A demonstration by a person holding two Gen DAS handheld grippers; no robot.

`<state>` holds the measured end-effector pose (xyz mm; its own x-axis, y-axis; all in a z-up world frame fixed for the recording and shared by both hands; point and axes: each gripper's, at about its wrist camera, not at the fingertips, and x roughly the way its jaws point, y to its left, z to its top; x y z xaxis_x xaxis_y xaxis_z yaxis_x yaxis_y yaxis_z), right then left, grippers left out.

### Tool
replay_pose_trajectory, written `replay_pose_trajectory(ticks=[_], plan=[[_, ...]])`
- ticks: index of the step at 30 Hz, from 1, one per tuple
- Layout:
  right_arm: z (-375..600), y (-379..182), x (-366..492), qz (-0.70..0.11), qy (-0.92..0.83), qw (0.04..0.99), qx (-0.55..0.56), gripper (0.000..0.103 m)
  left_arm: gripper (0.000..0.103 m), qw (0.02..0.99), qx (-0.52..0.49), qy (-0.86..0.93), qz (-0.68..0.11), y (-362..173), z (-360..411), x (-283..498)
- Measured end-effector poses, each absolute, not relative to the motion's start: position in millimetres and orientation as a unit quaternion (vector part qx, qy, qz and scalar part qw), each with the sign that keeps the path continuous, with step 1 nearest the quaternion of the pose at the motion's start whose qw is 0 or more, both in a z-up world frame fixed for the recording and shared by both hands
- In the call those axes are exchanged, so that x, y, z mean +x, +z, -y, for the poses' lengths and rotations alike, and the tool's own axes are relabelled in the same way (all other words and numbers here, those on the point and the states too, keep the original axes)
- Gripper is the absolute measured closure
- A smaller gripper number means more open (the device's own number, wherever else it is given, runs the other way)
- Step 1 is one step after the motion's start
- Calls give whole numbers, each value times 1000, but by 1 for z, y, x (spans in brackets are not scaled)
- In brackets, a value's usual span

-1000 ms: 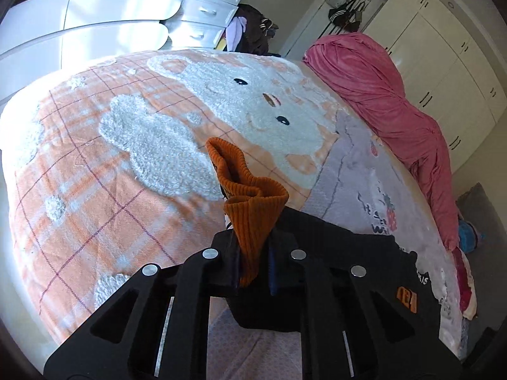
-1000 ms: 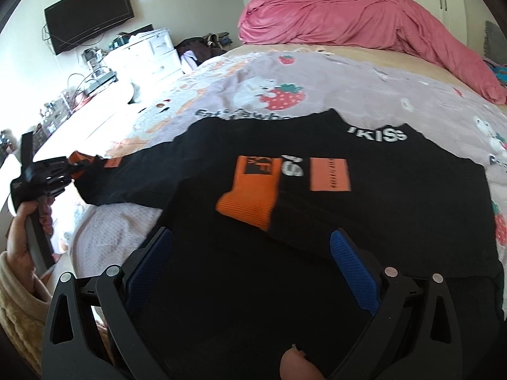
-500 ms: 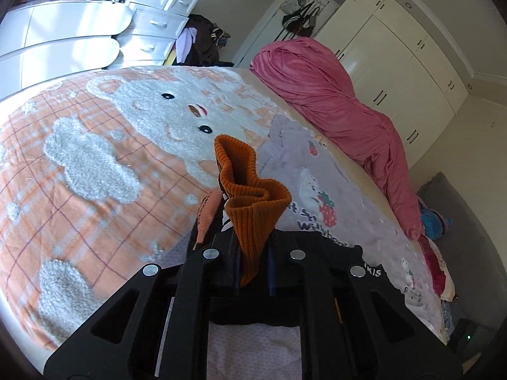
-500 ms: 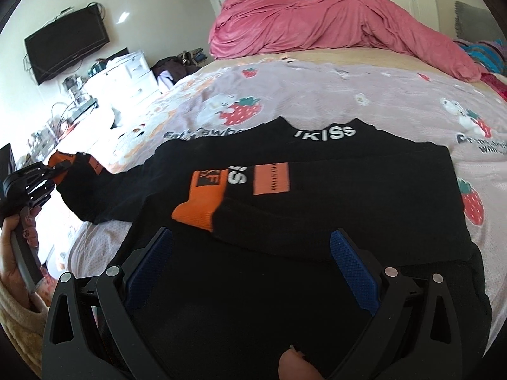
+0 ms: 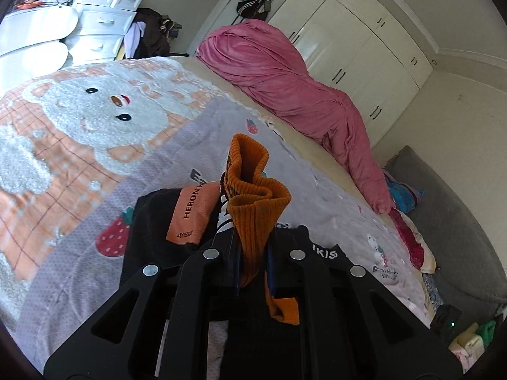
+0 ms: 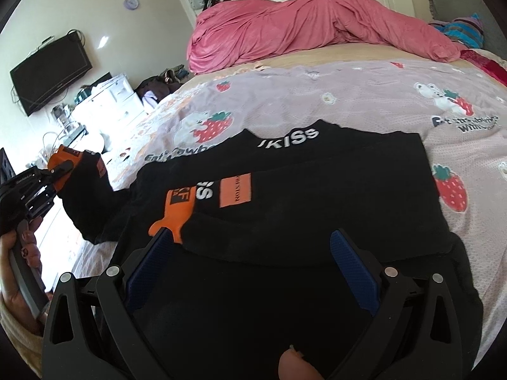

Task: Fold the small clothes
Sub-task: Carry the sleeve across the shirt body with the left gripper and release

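Note:
A black sweater (image 6: 317, 196) with white lettering at the collar lies flat on the bed. Its right sleeve is folded across the chest, ending in an orange cuff (image 6: 177, 209). My left gripper (image 5: 252, 262) is shut on the other sleeve's orange ribbed cuff (image 5: 253, 196), which sticks up past the fingers. In the right wrist view that gripper (image 6: 54, 171) holds the sleeve raised at the sweater's left side, in a person's hand. My right gripper (image 6: 250, 247) hovers open above the sweater's lower half, nothing between its blue pads (image 6: 355, 269).
A bunched pink duvet (image 6: 301, 22) lies along the far side of the bed. The lilac strawberry bedspread (image 6: 348, 95) meets an orange bear blanket (image 5: 63, 126). White drawers (image 5: 104, 15), a wall TV (image 6: 50, 72) and wardrobes (image 5: 364, 47) surround the bed.
The left gripper has carried the orange cuff up and across from the bear blanket toward the sweater's body. The right gripper has shifted a little over the sweater and stays open.

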<state>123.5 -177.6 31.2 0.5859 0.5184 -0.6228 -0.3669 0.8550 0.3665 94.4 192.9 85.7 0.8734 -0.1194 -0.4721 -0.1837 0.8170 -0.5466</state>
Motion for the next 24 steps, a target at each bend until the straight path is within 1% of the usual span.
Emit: replay_pose_trajectory(ticks=[6, 24], plan=[[204, 35, 129, -373, 228, 890, 125, 4, 98, 923, -289, -18, -253, 89, -160, 108], [270, 42, 138, -359, 165, 901, 181, 4, 98, 916, -260, -99, -290, 72, -84, 141]])
